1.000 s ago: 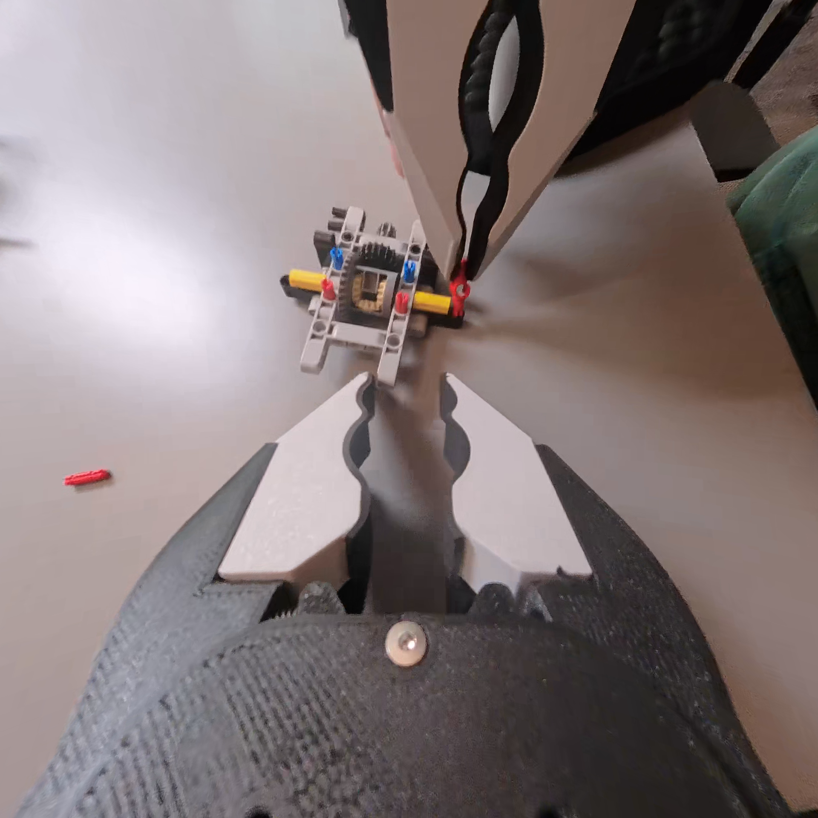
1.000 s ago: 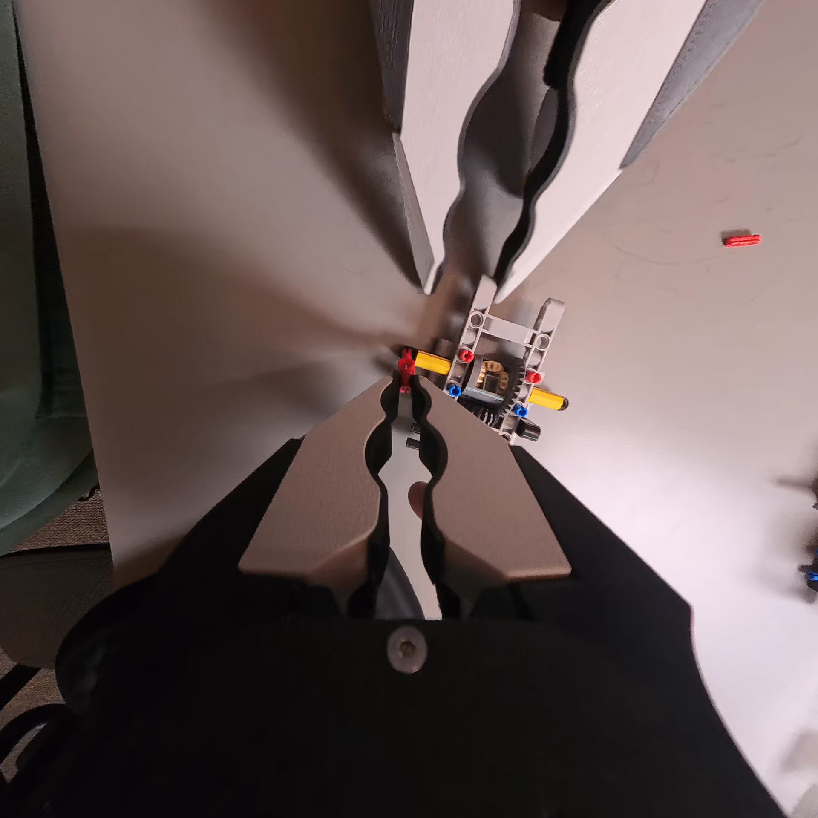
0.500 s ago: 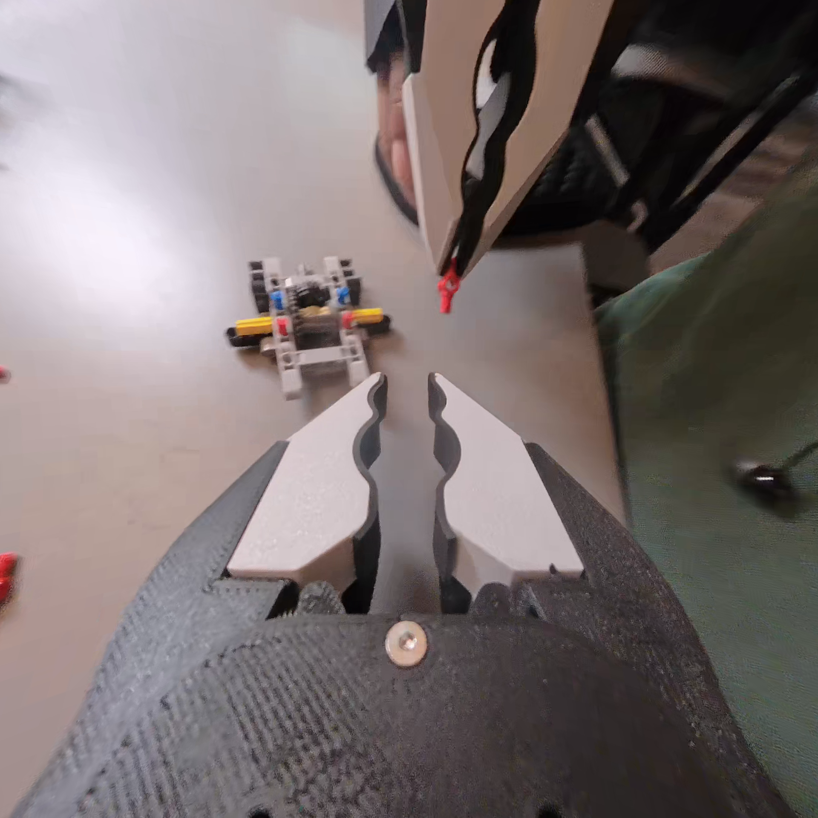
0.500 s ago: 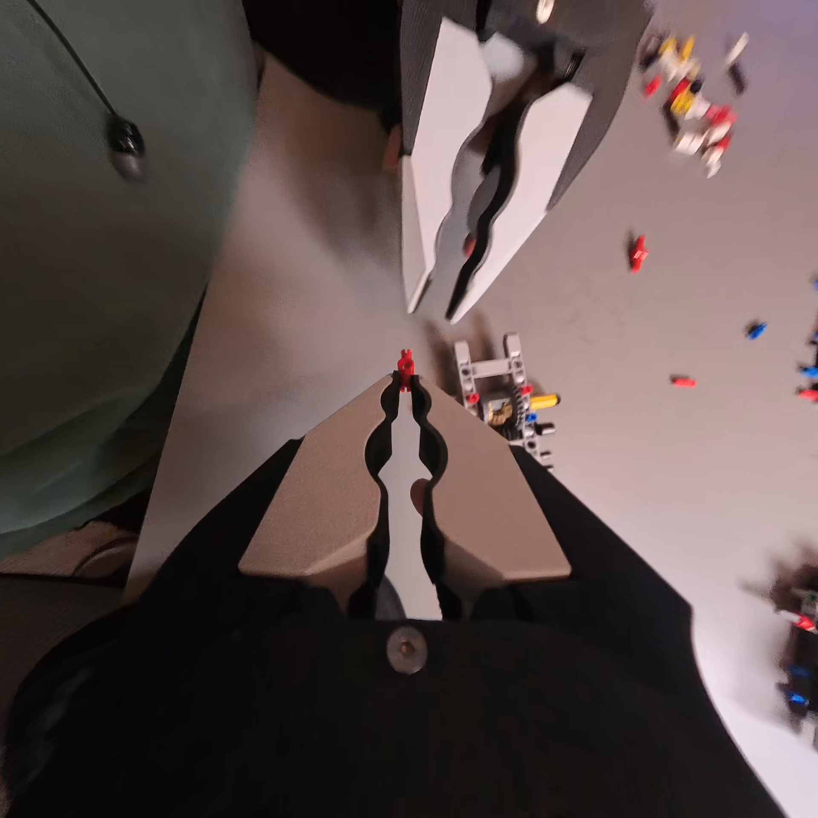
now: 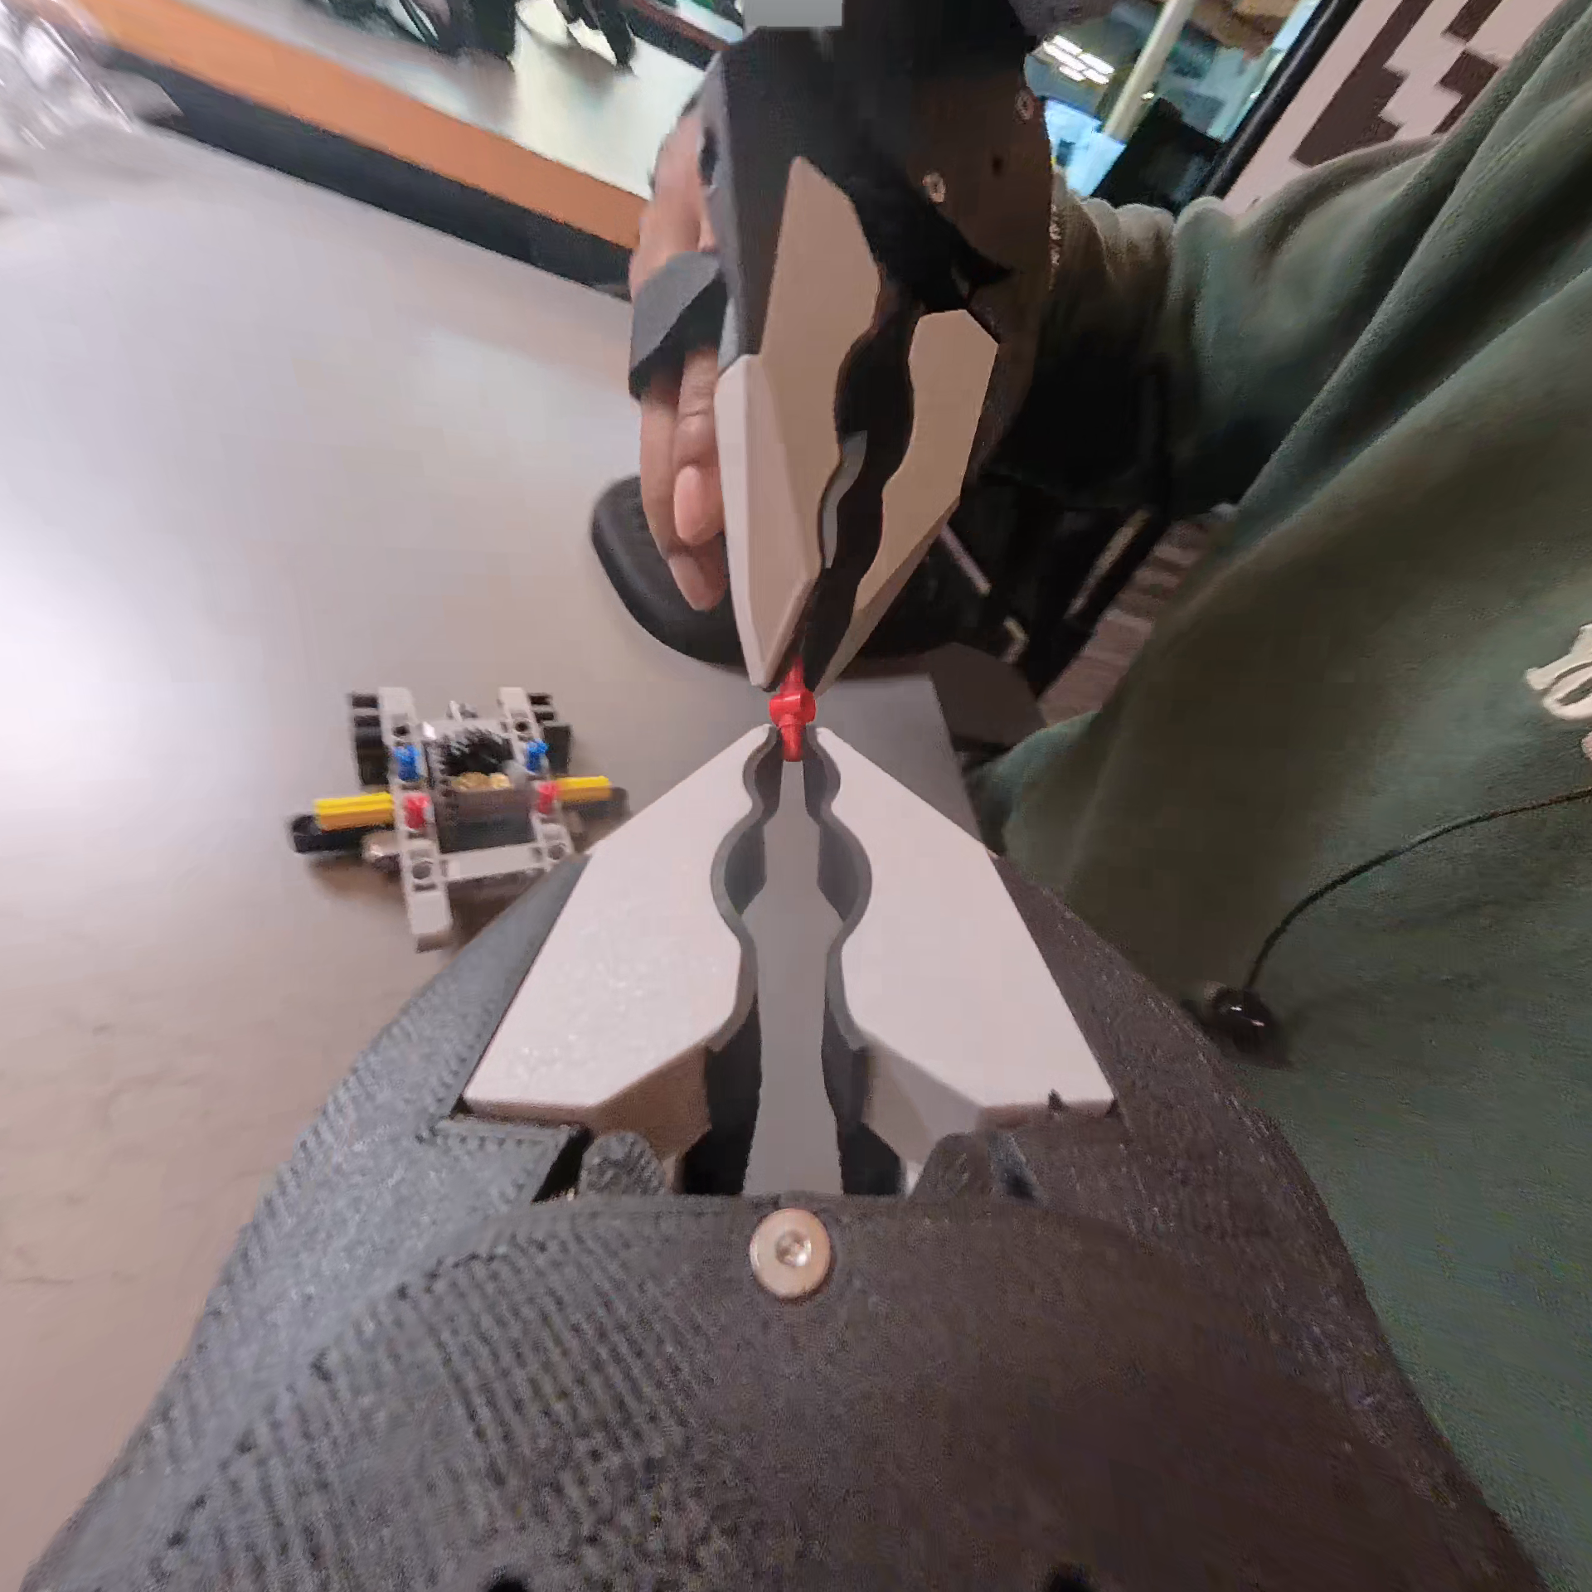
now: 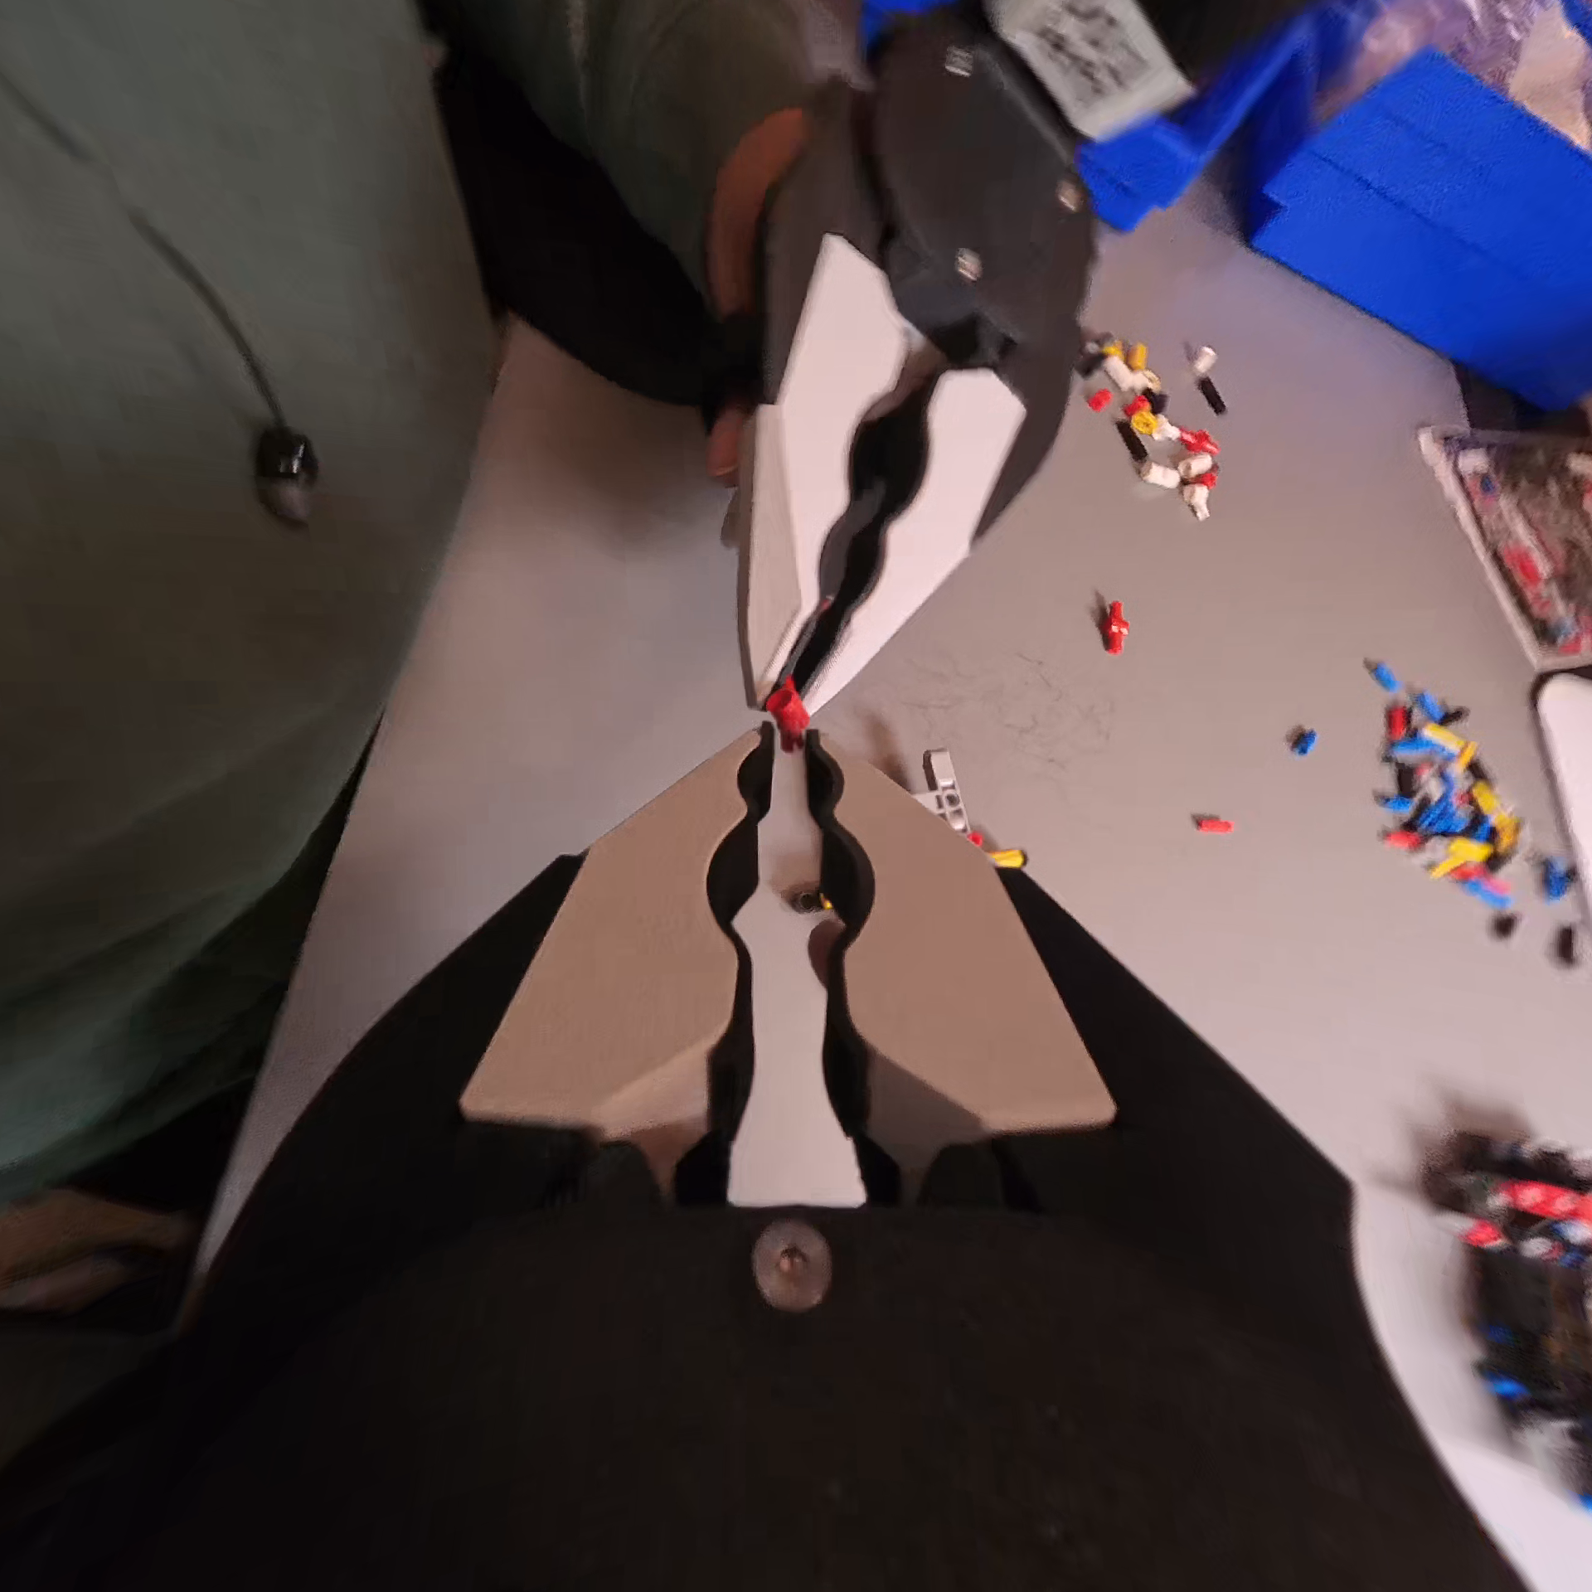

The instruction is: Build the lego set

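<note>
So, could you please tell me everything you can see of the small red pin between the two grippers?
The red pin is a tiny, glossy plastic connector with a thicker collar at its middle and narrower ends. It is held in the air above the table, between the tips of the left gripper and the right gripper, which meet tip to tip. Each gripper pinches one end.

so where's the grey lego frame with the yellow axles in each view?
Left wrist view: grey lego frame flat on the table, left of centre, fully visible.
Right wrist view: only a corner shows, right of centre, behind the right gripper.
Shared landmark: red pin between both gripper tips.
</note>
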Demonstrator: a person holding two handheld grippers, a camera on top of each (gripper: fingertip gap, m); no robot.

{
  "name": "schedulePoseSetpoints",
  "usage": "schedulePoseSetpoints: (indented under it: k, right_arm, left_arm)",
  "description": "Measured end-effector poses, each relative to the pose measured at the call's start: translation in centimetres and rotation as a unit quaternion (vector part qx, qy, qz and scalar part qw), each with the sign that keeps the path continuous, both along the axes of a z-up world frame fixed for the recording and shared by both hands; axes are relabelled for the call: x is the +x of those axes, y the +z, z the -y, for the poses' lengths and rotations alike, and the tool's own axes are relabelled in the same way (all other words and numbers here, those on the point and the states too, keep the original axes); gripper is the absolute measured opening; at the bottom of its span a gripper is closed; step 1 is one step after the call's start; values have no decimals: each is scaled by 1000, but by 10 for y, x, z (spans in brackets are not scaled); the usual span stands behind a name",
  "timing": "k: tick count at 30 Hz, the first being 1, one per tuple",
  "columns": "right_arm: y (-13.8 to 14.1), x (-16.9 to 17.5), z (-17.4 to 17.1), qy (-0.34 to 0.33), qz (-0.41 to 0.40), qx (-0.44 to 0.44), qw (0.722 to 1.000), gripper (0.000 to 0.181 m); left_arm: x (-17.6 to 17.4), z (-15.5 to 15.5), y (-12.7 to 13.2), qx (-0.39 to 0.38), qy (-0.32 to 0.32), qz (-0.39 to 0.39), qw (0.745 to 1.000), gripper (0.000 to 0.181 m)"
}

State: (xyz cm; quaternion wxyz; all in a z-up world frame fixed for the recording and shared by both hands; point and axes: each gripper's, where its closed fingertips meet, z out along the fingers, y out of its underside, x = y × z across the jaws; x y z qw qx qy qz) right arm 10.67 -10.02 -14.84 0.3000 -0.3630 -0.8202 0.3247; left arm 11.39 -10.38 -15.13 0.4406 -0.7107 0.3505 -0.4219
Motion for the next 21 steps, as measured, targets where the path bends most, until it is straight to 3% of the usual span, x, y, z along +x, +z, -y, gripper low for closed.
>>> schedulePoseSetpoints:
  k: [1,4,9,17,20,21]
  right_arm:
    - [1,0,-3,-23,3,-43,999,14]
    - [9,-5,-7,-96,-11,-207,974,24]
    - [13,-12,-13,-185,-56,-350,917,18]
    - [7,-10,-9,-165,-72,-265,947,7]
    - [1,-6,-14,-154,-51,-201,966,7]
    - [-2,-3,-19,-153,-39,-171,973,7]
  left_arm:
    - [-3,-4,3,38,20,-13,999,2]
    - [-11,-14,10,146,79,-55,985,2]
    - [-13,-19,11,229,112,-99,962,1]
    - [-5,-16,4,227,93,-107,963,1]
    - [-7,-20,-8,193,87,-127,969,3]
    - [-11,-23,-15,171,92,-140,971,11]
